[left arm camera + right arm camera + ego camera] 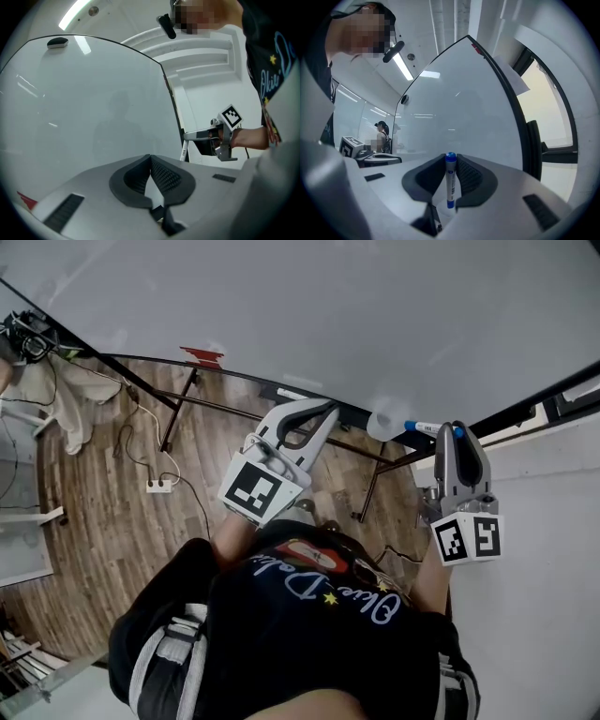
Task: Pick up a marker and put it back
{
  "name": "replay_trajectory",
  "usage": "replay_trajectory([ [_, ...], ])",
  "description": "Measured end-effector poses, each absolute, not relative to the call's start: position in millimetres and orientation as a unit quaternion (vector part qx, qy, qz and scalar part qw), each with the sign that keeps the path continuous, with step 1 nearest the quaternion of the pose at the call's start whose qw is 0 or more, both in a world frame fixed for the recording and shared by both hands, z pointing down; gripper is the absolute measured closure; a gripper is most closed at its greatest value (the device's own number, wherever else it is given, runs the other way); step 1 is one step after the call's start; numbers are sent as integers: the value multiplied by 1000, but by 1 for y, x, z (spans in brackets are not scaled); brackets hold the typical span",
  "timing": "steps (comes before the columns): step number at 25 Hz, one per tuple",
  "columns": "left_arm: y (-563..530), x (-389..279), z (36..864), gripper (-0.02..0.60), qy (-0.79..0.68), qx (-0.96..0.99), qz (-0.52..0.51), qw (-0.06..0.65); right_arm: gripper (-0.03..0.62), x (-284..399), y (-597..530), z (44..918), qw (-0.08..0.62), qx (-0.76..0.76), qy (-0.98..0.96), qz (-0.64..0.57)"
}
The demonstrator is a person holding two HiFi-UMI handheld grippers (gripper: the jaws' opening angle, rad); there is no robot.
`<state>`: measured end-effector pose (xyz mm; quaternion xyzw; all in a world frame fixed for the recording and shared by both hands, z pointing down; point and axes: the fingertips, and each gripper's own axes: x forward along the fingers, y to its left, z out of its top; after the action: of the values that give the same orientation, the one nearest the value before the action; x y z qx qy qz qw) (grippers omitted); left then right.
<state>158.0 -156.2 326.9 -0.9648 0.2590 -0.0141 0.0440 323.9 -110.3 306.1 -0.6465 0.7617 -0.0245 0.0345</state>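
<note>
A white marker with blue ends [450, 180] stands upright between the jaws of my right gripper [450, 161], which is shut on it. In the head view the marker [427, 427] juts left from my right gripper [457, 437], close to the lower edge of the whiteboard [328, 315]. My left gripper [150, 158] has its tips touching and nothing between them. In the head view my left gripper [322, 412] points at the board's lower edge, left of the right one. The left gripper view shows my right gripper [220, 138] holding the marker [184, 151] by the board's black frame.
The whiteboard stands on dark metal legs [178, 409] over a wood floor with a power strip [157, 486] and cables. A white wall [544, 615] lies to the right. A dark eraser [57, 43] sits near the board's top. A person [384, 136] stands far off.
</note>
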Motion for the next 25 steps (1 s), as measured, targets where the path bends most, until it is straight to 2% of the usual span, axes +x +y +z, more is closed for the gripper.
replay_trajectory([
  [25,-165,129,329,578,323,-945,-33,46,522,299,-151,364,-19,-603,795,-66],
])
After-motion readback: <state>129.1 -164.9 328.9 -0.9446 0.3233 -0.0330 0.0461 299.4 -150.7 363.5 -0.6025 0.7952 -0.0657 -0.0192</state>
